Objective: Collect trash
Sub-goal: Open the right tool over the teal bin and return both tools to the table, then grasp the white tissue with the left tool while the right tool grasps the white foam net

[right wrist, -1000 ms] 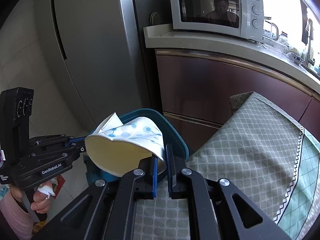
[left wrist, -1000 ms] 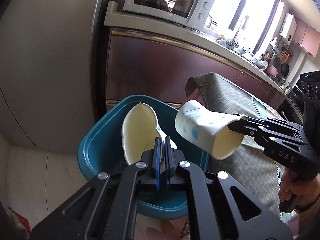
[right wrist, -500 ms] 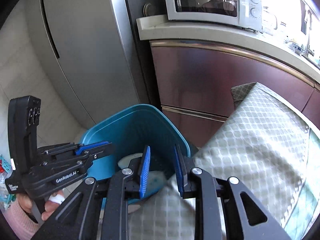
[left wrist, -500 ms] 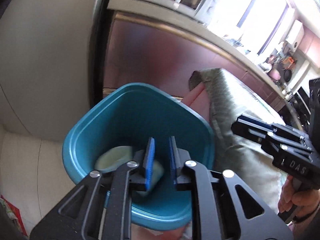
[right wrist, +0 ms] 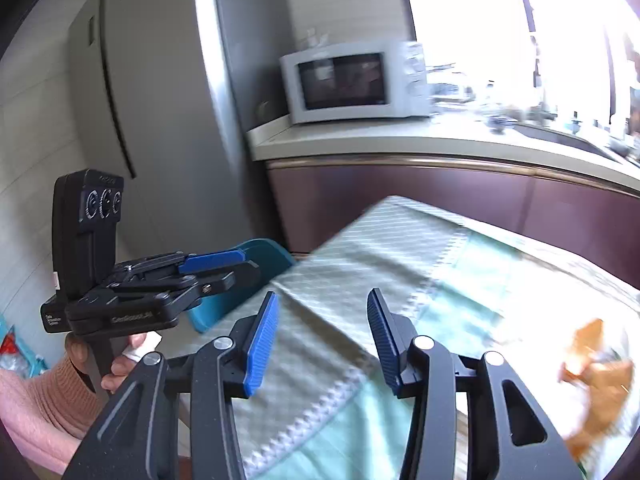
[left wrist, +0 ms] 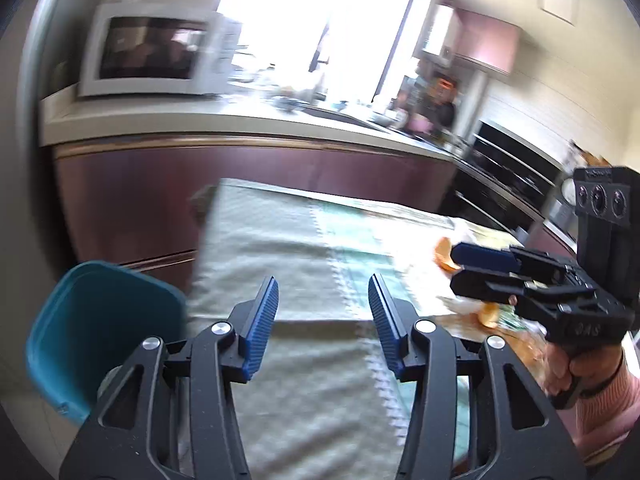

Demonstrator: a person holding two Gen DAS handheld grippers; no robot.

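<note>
My left gripper [left wrist: 323, 312] is open and empty above the green patterned tablecloth [left wrist: 288, 248]. The teal bin [left wrist: 100, 328] stands low on the left beside the table; it also shows in the right wrist view [right wrist: 260, 256]. My right gripper [right wrist: 322, 328] is open and empty over the tablecloth [right wrist: 400, 240]; in the left wrist view it [left wrist: 472, 272] hovers near orange peel scraps [left wrist: 444, 250]. Blurred orange scraps [right wrist: 596, 372] lie at the right of the table. The left gripper [right wrist: 224, 268] shows at the left in the right wrist view.
A white microwave [left wrist: 148, 52] sits on the counter [left wrist: 240, 120] above dark red cabinets [left wrist: 200, 184]; it also shows in the right wrist view [right wrist: 352, 80]. A grey fridge [right wrist: 152, 100] stands to the left. Both views are motion-blurred.
Both grippers let go of the paper cups into the teal bin, opened wide, and swung right, away from the bin and over the table.
</note>
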